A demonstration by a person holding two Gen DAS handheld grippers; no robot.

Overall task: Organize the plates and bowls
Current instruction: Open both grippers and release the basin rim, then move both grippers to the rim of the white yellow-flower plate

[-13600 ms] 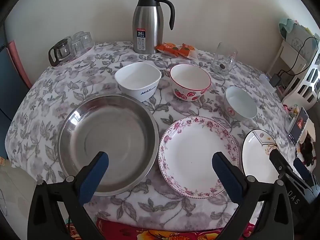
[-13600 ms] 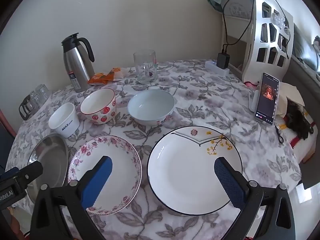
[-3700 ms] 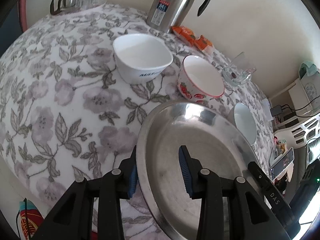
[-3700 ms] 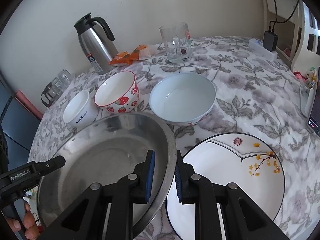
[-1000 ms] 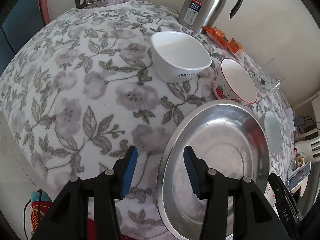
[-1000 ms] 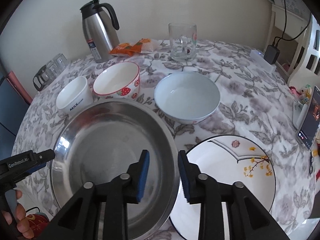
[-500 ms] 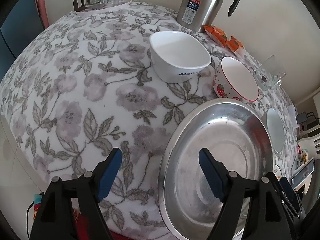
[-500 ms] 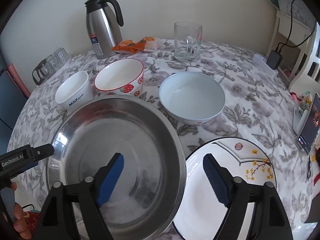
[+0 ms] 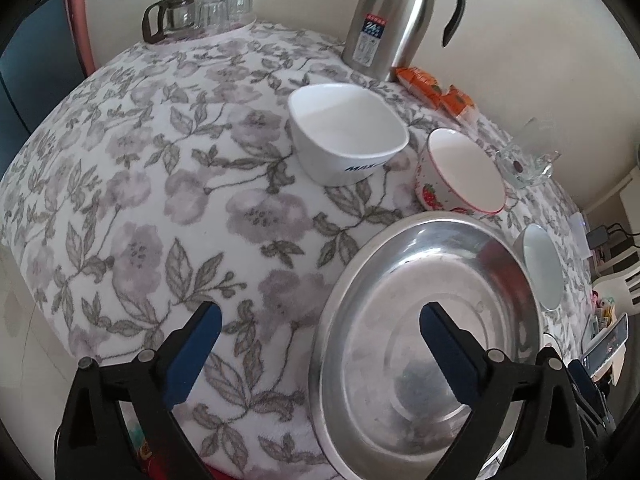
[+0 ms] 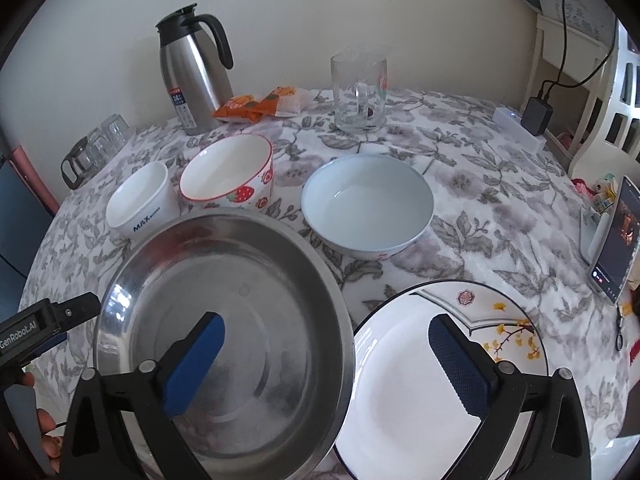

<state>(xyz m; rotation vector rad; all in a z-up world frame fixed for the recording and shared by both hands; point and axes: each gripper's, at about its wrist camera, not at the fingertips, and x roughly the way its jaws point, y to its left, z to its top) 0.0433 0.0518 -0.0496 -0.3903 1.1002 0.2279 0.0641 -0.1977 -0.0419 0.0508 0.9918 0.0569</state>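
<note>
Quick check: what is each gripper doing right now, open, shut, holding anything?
Left gripper: jaws opening wide, astride the steel basin's rim, pads clear, holding nothing.
Right gripper: jaws opening wide, astride the basin's rim, holding nothing.

- Left gripper: black plastic frame, dark blue fingertip pads, silver screws at the finger joints.
- Right gripper: same black frame and silver screws; its blue pads have a ribbed face.
- White "GenRobot.AI" lettering on the left gripper's side.
</note>
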